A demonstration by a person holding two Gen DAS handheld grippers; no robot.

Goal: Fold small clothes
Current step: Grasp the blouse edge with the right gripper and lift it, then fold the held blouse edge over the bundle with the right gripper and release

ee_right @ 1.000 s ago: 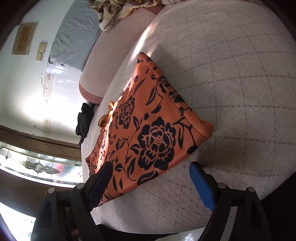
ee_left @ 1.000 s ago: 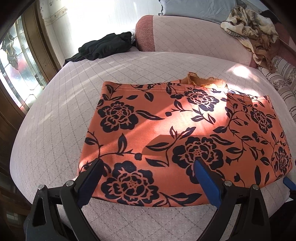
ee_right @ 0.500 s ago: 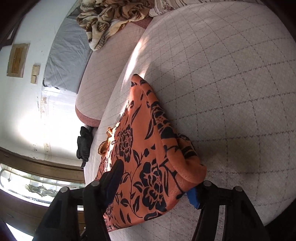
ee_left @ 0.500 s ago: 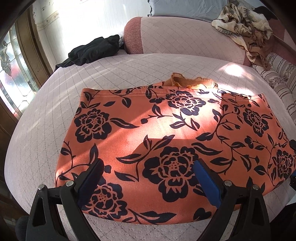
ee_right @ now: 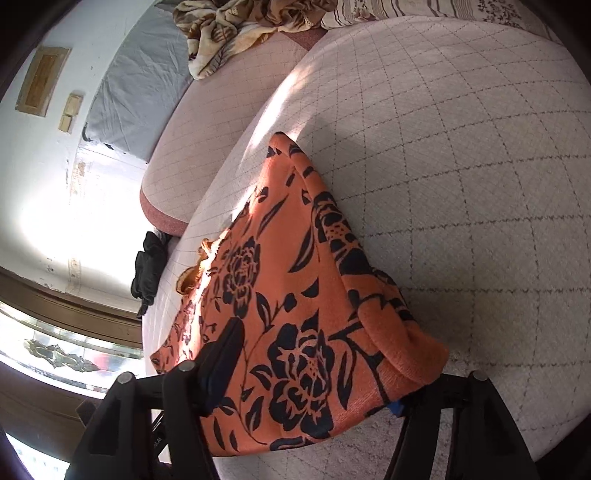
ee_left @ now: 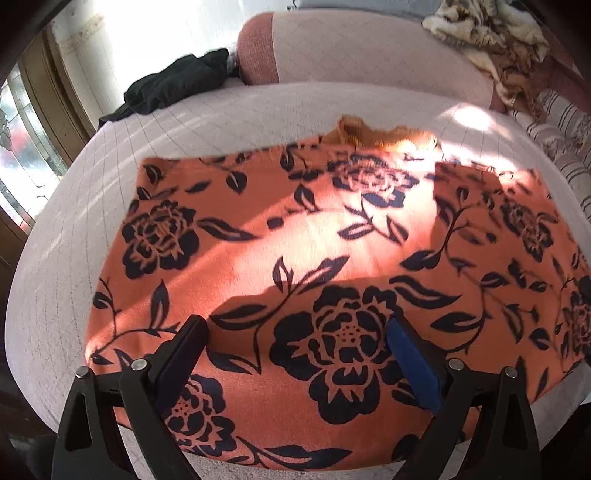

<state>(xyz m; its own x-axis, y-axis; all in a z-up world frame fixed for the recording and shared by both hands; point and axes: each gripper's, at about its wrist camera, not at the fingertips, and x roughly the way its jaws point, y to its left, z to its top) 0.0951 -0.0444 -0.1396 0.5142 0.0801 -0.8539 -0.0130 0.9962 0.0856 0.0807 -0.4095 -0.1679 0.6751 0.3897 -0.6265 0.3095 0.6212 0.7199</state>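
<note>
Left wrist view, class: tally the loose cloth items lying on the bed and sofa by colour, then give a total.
Orange with dark flowers: 1, the orange floral garment
Black: 1, the black clothes heap
Tan and cream patterned: 1, the patterned cloth
Total: 3

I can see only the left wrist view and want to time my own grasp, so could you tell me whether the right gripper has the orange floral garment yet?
Observer: Yes. The right gripper has a corner of the orange floral garment between its jaws, which have just been closing.
Operator: Thank you. Does that corner lie flat?
Observer: No, it bulges up in a rounded fold, and a blue pad peeks out beneath it.
Operator: Is anything lying beyond that edge?
Observer: Only the quilted bed cover, bare on that side.
</note>
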